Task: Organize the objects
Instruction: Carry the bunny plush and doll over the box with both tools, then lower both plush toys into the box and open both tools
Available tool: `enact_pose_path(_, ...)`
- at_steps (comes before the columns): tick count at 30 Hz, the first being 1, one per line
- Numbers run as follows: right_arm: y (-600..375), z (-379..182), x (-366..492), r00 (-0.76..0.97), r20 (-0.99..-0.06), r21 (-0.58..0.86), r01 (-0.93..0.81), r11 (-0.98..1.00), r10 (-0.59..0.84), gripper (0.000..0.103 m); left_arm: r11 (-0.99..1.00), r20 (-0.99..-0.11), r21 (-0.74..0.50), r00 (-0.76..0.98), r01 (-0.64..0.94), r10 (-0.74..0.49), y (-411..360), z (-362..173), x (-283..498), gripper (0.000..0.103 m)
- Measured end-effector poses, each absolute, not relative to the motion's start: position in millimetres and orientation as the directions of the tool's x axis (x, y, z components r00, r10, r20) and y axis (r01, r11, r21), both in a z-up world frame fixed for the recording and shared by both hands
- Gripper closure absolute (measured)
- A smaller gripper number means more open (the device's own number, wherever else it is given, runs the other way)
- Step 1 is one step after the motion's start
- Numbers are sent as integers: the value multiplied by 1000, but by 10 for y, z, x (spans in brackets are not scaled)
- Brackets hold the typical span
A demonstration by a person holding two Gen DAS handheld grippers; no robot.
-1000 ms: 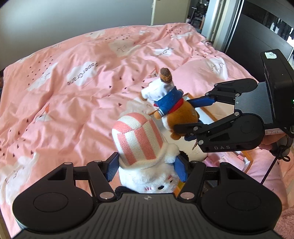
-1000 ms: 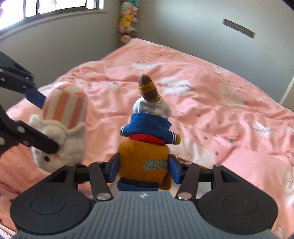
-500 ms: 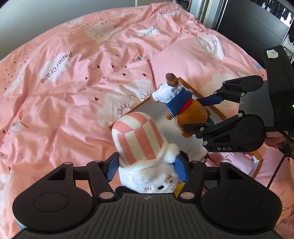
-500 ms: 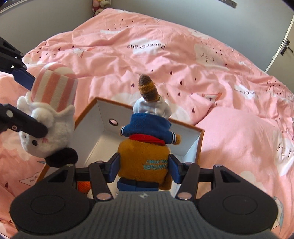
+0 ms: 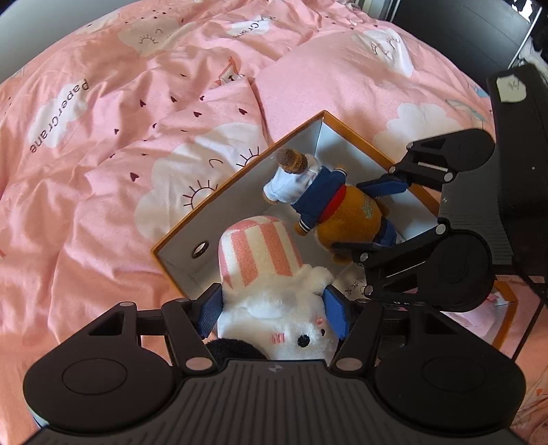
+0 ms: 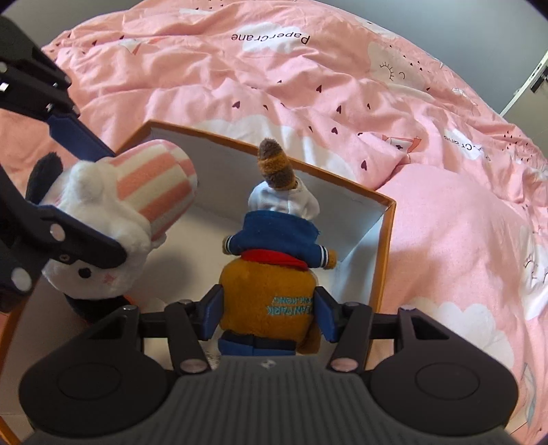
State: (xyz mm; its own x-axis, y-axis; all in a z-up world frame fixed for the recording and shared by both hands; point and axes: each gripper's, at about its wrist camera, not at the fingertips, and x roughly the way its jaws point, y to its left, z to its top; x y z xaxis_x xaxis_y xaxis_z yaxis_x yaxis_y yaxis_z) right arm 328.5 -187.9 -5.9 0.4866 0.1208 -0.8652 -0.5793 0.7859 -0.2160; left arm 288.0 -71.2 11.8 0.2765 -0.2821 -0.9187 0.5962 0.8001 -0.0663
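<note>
Plush toys both looked light and squashy above the orange box (image 5: 239, 178): my left gripper (image 5: 274, 308) pinched the striped-hat bunny (image 5: 274, 294), my right gripper (image 6: 267, 311) the brown doll's (image 6: 267, 294) soft belly.

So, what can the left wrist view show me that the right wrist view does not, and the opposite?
Only the left wrist view shows the round hole in the box wall, the black furniture beyond the bed, and the left tongs shut on the white plush.

Only the right wrist view shows the teal lettering on the brown plush and the right tongs gripping that toy.

Both show the orange-edged box, the two plush toys held over it, and the pink duvet.
</note>
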Motion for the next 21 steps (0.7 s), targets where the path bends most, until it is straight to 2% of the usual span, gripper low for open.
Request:
enact_pose_path(10,-1873,-205,3321,474,-873,-239,-623,745,116,44,798,-924,8,310,602,-225,-909,-250,2989,32)
enact_pose_path(15,-1842,-264,3328,486,-865,-258,-645,720,125,45,807,-900,76,389,585,-197,-955,-334,3018,32)
enact_pose_path(21,-1828,-335,3323,499,-857,-285,-667,689,128,43,828,-916,37,351,559,-196,-992,-493,3112,31)
